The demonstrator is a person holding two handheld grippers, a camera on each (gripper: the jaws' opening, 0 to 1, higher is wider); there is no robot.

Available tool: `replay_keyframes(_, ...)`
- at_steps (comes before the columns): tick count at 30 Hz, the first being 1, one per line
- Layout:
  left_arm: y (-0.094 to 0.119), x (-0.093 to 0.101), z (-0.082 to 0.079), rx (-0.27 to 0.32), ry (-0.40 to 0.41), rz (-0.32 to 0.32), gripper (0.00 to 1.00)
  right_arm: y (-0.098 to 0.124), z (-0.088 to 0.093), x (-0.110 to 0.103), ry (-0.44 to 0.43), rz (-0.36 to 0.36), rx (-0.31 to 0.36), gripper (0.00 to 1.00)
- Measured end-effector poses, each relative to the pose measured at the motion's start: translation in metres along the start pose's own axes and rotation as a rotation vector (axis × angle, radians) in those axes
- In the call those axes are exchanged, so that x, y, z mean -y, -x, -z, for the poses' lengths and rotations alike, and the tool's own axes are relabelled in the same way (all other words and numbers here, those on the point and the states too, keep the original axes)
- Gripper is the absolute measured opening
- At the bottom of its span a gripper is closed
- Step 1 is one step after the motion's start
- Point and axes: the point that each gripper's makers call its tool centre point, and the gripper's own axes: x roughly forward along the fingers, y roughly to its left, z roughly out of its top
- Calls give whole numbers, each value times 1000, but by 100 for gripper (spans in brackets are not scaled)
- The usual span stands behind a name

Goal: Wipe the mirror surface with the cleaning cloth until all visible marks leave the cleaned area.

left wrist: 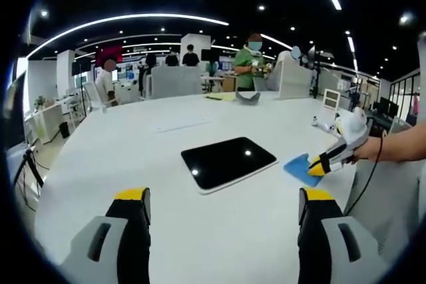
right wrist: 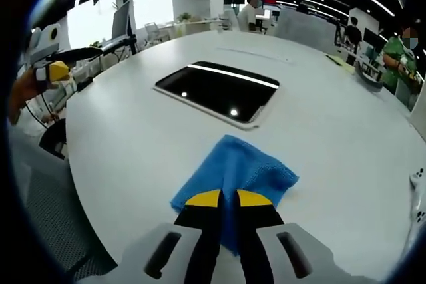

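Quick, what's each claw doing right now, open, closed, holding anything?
Left claw: open, holding nothing, above the white table.
Right claw: closed on the blue cloth, beside the mirror, not yet on it.

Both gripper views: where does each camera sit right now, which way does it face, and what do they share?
Left gripper view: rides the left gripper, jaws apart above the white table, facing the mirror; the right gripper and a forearm enter from the right.
Right gripper view: rides the right gripper, jaws closed on the blue cloth, facing the mirror; the left gripper shows at left.
Shared: table, mirror, cloth.
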Motion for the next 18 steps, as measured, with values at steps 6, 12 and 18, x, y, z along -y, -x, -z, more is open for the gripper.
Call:
replay_keyframes(6,1,0,0,1,-3,3,93,0,-2,2,-40,-10,12,0)
replay_keyframes(12,7,-5,1,1,-9,0,93,5,-15,3,-82,-3,63,0)
replay_keyframes(18,12,-13,3,-3,-10,-13,93,6,-30,-1,-87,-6,98,0)
